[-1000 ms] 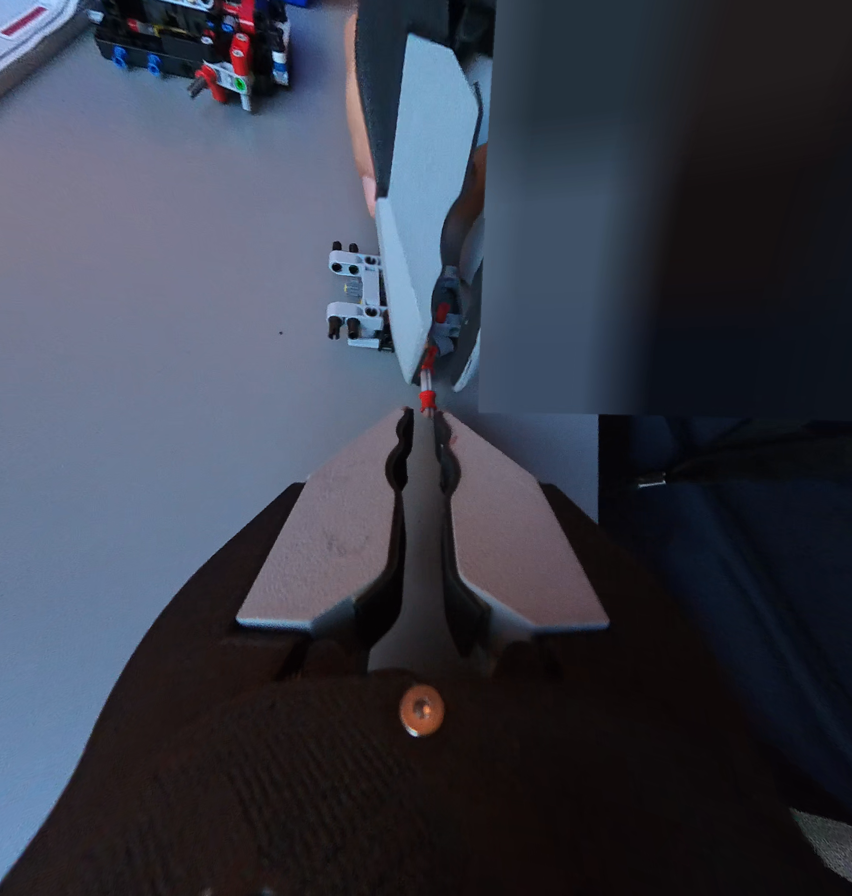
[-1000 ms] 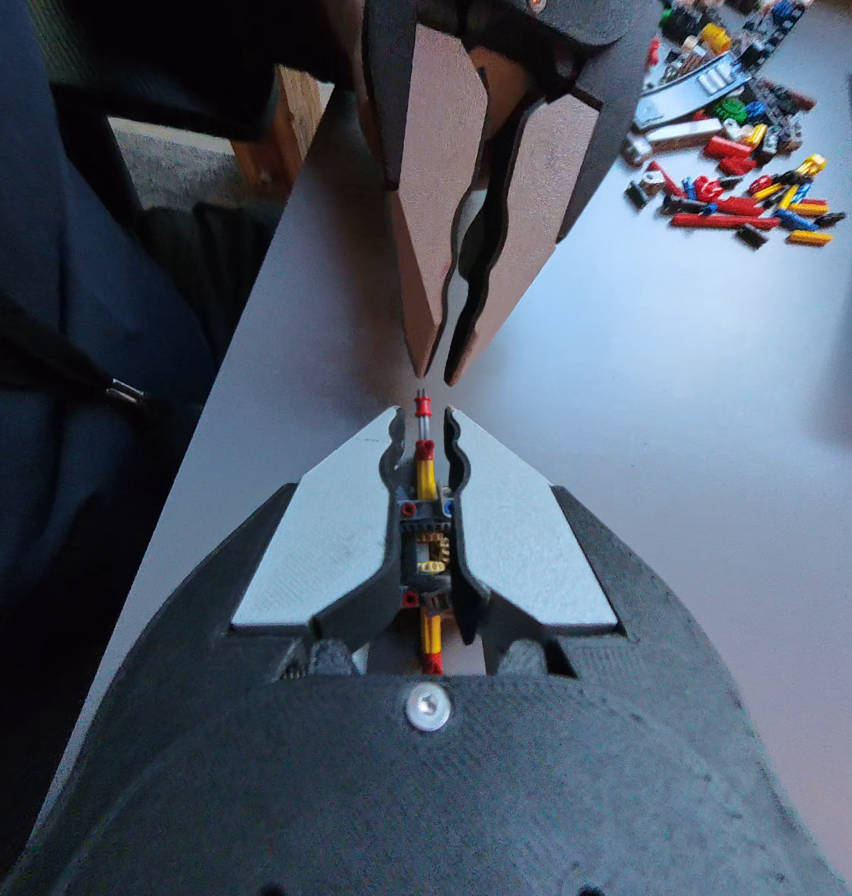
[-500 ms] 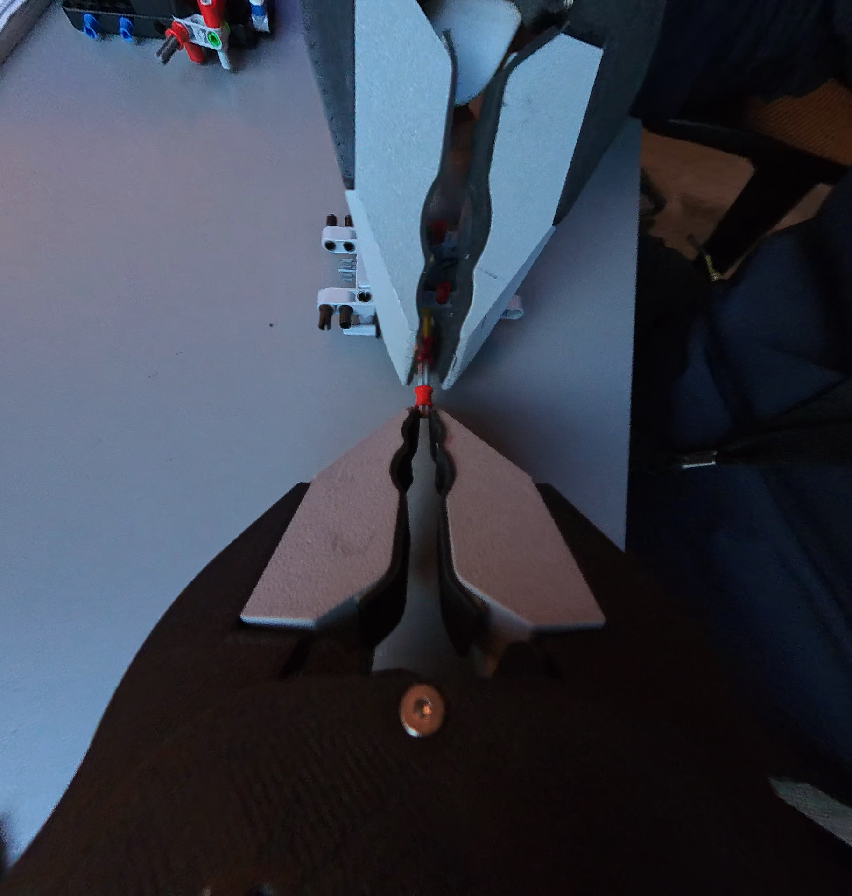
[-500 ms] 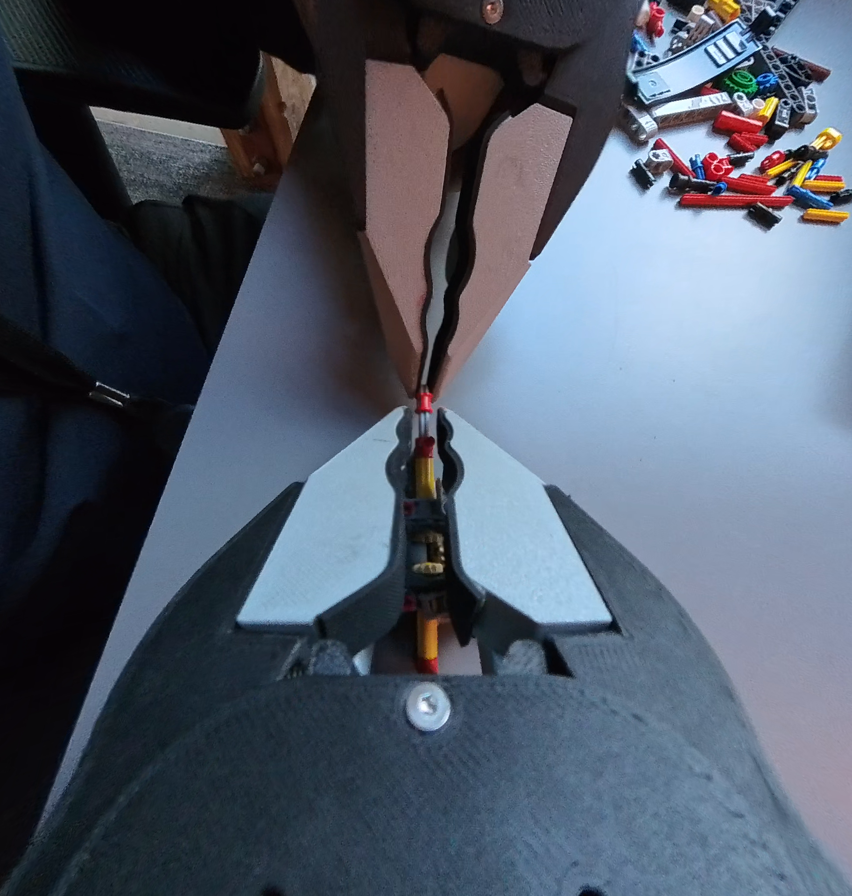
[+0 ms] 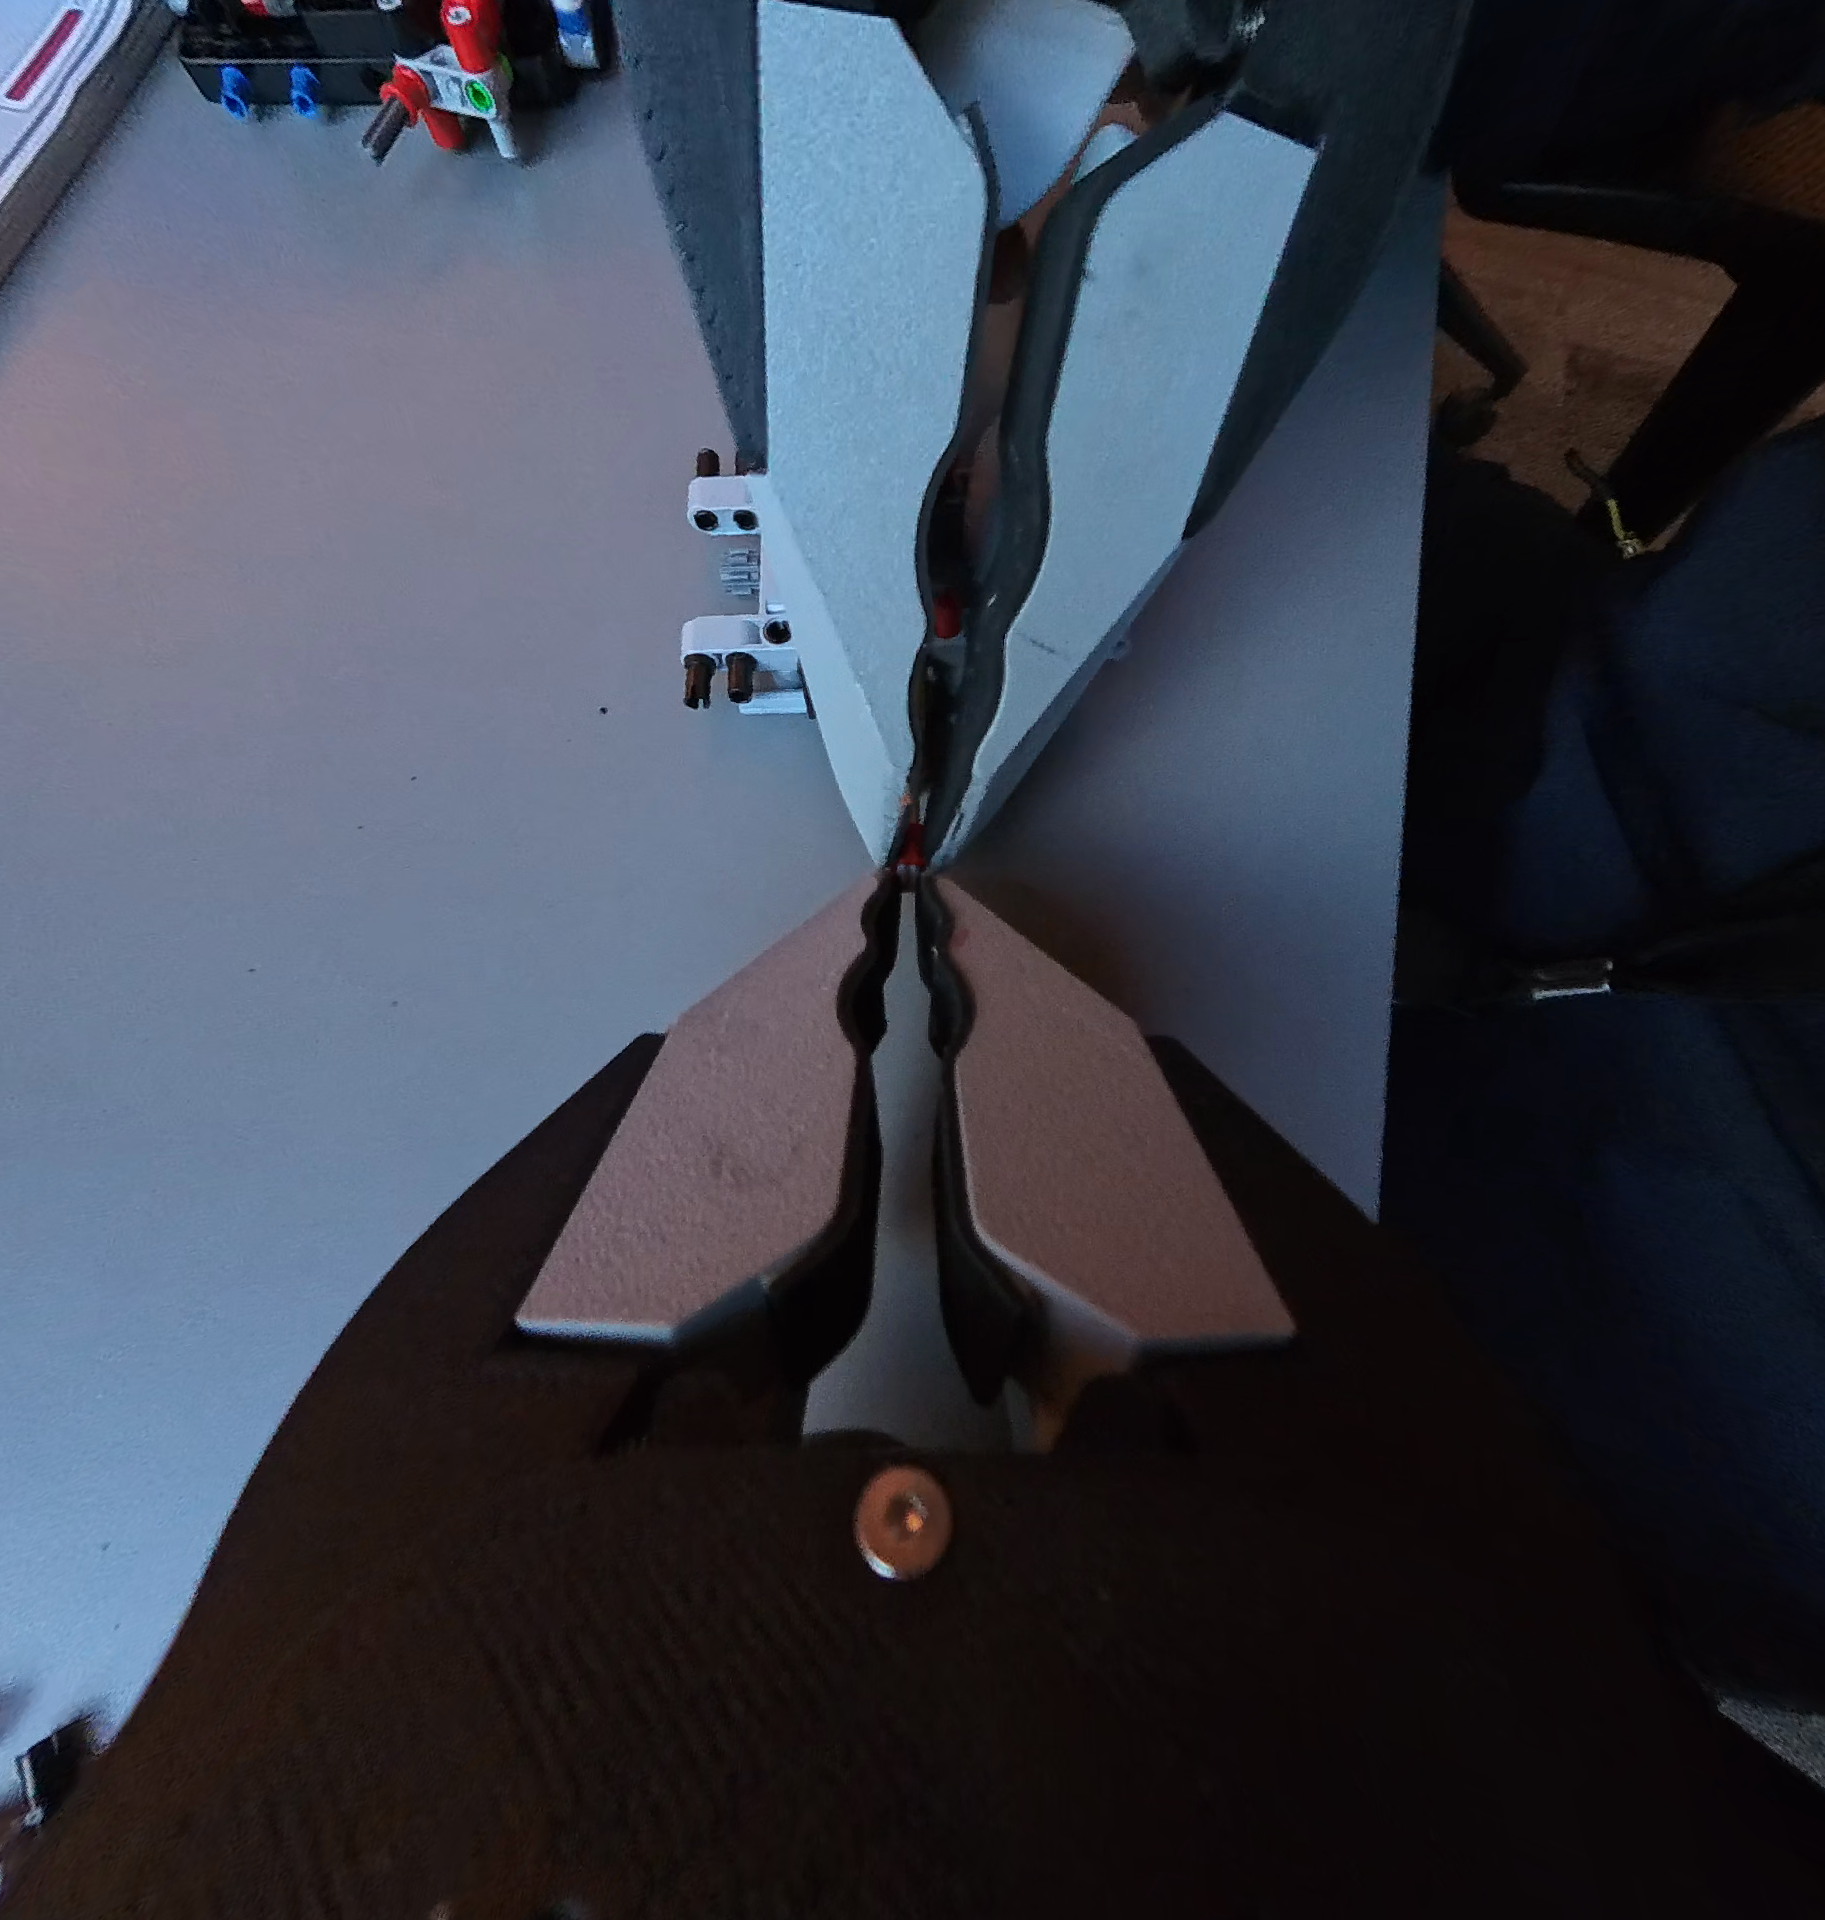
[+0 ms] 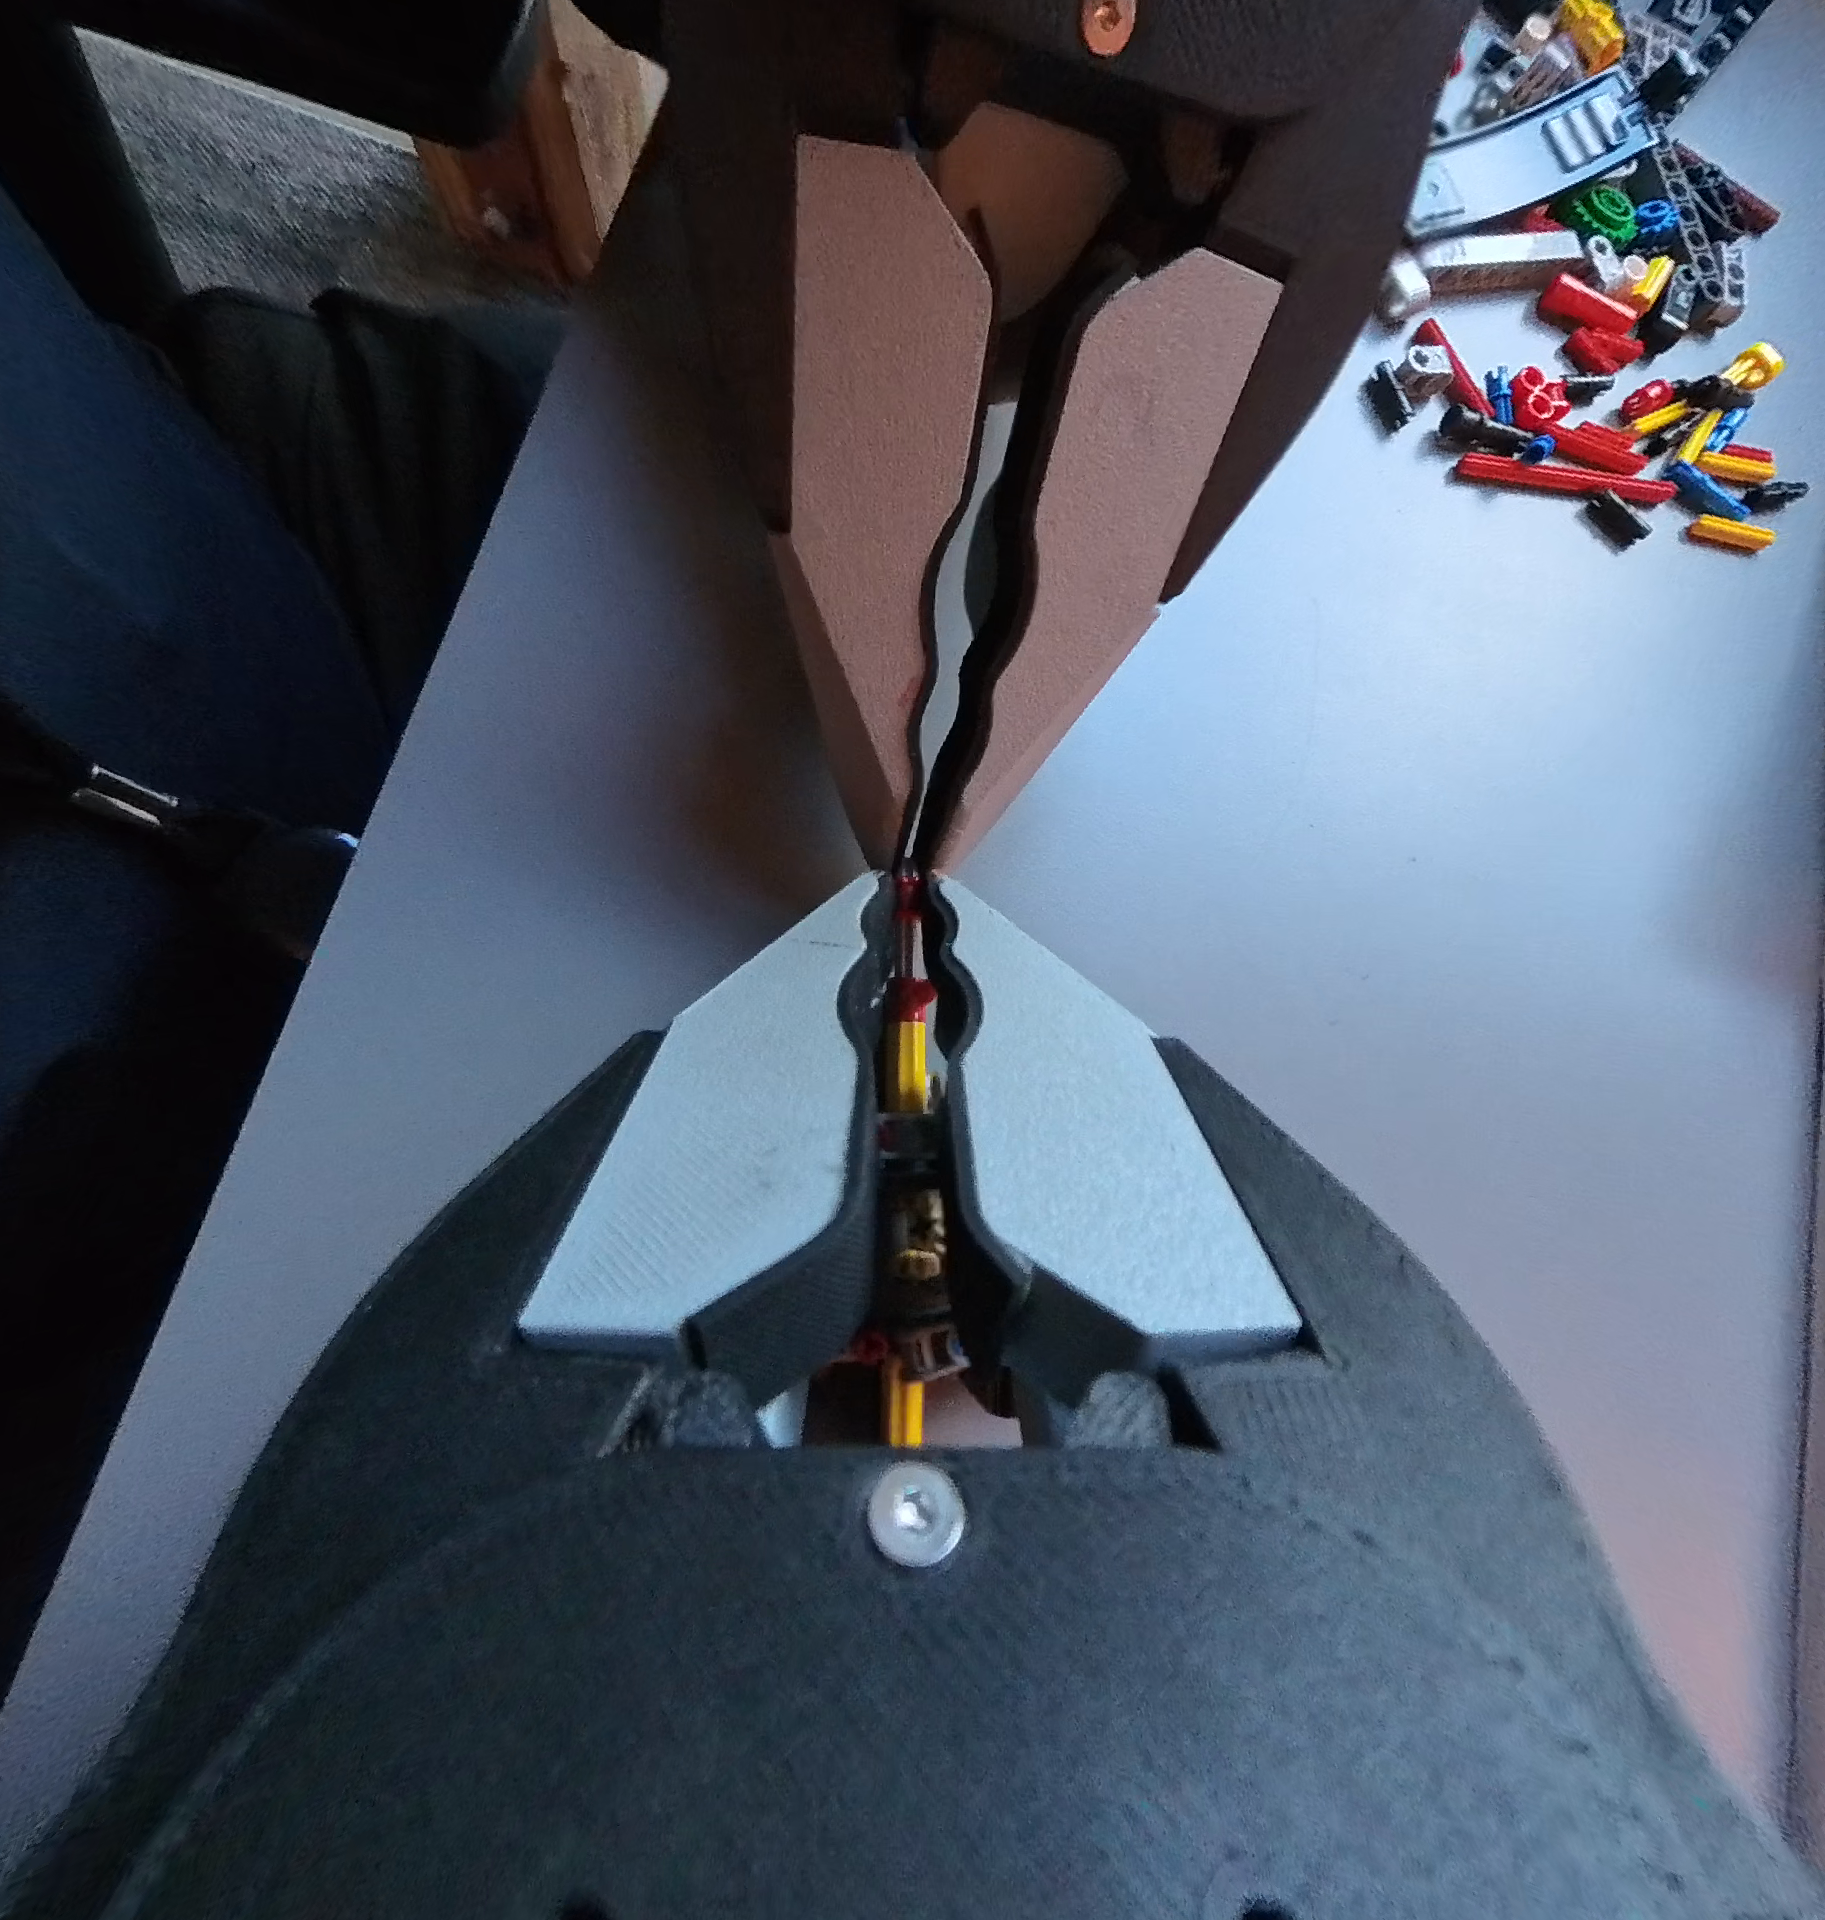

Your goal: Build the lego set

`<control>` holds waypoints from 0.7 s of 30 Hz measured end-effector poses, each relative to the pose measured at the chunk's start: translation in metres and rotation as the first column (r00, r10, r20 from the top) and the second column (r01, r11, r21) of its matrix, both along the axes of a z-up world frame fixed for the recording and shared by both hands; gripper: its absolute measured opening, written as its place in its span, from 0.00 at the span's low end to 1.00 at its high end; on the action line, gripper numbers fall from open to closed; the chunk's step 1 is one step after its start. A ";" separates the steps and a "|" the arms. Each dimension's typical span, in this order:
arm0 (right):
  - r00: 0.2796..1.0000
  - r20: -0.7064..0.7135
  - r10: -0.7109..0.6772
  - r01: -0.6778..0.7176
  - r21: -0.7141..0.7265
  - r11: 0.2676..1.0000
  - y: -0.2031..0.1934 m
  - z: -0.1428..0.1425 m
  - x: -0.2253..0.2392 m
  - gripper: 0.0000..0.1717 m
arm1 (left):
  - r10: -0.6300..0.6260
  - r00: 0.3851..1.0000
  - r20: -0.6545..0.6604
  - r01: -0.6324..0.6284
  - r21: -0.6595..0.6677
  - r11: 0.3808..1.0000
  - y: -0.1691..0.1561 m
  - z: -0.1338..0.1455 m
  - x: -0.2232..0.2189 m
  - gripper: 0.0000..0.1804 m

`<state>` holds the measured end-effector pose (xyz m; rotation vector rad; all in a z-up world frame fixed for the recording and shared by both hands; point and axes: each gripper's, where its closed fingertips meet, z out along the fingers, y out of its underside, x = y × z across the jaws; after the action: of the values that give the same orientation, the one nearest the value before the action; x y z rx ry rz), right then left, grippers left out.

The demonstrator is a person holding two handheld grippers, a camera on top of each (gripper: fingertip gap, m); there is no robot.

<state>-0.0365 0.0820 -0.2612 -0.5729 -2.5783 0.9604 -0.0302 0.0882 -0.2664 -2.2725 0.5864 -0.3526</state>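
R hand-held gripper [image 6: 910, 883] clamps brick assy [image 6: 906, 1060] | L hand-held gripper [image 5: 906, 883] pinches its axle tip [image 5: 909, 840]

A grey table [image 5: 264, 727] is seen. A white pinned brick piece [image 5: 726, 623] lies at ten o'clock of centre; a black brick assembly [image 5: 368, 62] at eleven. Loose coloured bricks [image 6: 1614, 416] are scattered at two o'clock.

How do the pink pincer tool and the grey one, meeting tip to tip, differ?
The left gripper has pinkish fingers; the right gripper has grey ones. The right holds a yellow-and-red toy part along its fingers; the left pinches only its thin tip. Both are shut, tip to tip above the table.
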 end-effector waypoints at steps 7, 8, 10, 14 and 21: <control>1.000 -0.009 0.003 -0.003 -0.013 1.000 0.001 0.001 -0.001 0.01 | 0.005 0.999 0.033 -0.005 0.009 1.000 0.001 0.001 -0.001 0.00; 1.000 -0.011 0.003 -0.003 -0.013 1.000 0.002 0.001 -0.001 0.01 | 0.006 0.999 0.035 -0.006 0.010 1.000 0.001 0.001 -0.001 0.00; 1.000 -0.012 0.002 -0.002 -0.016 1.000 0.002 0.002 -0.002 0.01 | 0.007 0.999 0.035 -0.007 0.012 1.000 0.002 0.002 -0.001 0.00; 1.000 -0.013 -0.001 0.001 -0.020 1.000 0.003 0.002 -0.002 0.01 | 0.008 0.999 0.032 -0.009 0.016 1.000 0.002 0.002 -0.001 0.00; 1.000 -0.015 0.000 0.000 -0.020 1.000 0.003 0.002 -0.001 0.01 | 0.008 1.000 0.028 -0.008 0.021 1.000 0.003 0.002 -0.001 0.00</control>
<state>-0.0379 0.0848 -0.2595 -0.5682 -2.5581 0.9876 -0.0310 0.0908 -0.2644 -2.2456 0.5638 -0.3723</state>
